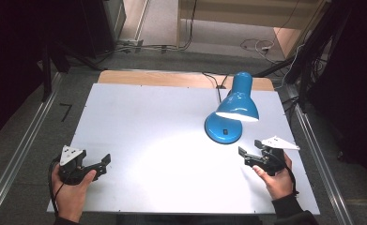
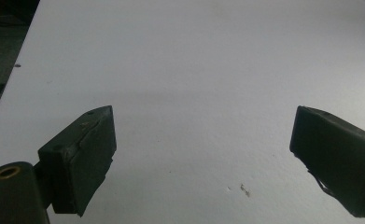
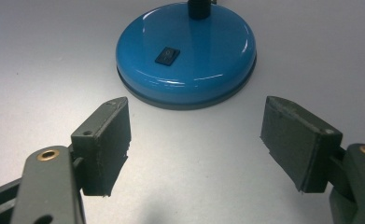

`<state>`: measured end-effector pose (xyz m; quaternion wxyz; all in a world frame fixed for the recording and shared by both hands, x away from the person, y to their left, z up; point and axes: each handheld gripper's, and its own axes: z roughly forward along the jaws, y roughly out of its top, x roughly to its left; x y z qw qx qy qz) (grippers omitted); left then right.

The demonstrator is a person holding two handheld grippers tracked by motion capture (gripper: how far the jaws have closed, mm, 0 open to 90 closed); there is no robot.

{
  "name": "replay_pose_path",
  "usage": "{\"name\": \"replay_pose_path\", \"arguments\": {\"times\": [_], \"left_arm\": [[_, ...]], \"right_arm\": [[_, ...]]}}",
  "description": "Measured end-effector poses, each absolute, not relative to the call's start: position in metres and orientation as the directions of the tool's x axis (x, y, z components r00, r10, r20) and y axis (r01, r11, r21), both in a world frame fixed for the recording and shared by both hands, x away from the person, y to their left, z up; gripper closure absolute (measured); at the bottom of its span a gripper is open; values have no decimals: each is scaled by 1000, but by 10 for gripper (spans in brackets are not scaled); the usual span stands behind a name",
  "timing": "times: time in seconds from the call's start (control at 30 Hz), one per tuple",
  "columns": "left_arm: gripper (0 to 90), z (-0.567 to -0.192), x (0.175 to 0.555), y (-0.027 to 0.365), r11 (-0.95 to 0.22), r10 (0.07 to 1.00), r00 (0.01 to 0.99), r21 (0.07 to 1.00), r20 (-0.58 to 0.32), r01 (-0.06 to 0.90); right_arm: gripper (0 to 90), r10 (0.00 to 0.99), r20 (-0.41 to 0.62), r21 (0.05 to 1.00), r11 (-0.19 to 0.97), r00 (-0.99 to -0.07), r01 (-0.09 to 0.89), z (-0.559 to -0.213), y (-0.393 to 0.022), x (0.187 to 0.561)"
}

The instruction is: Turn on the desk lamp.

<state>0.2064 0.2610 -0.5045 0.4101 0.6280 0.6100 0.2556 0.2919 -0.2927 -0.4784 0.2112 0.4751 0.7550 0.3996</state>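
The right gripper is spread wide and holds nothing; in the right gripper view its two black jaws stand well apart above the white worktop, pointing at the round blue base of the desk lamp, which lies near but clear of them. The right hand grips it from below near the worktop's right edge, wrist angled inward. The left gripper is likewise wide and empty near the front left corner, held low in the left hand with its jaws aimed toward the middle of the worktop. The lamp stands toward the back right, lit, its shade covering part of the base. Its stem is cut off at the top of the right gripper view.
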Motion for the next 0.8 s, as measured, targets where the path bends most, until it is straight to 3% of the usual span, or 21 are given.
{"name": "replay_pose_path", "arguments": {"times": [0.8], "left_arm": [[74, -504, 206, 260, 80, 977, 121, 827, -176, 557]], "right_arm": [[220, 933, 31, 791, 197, -359, 579, -485, -347, 271]]}}
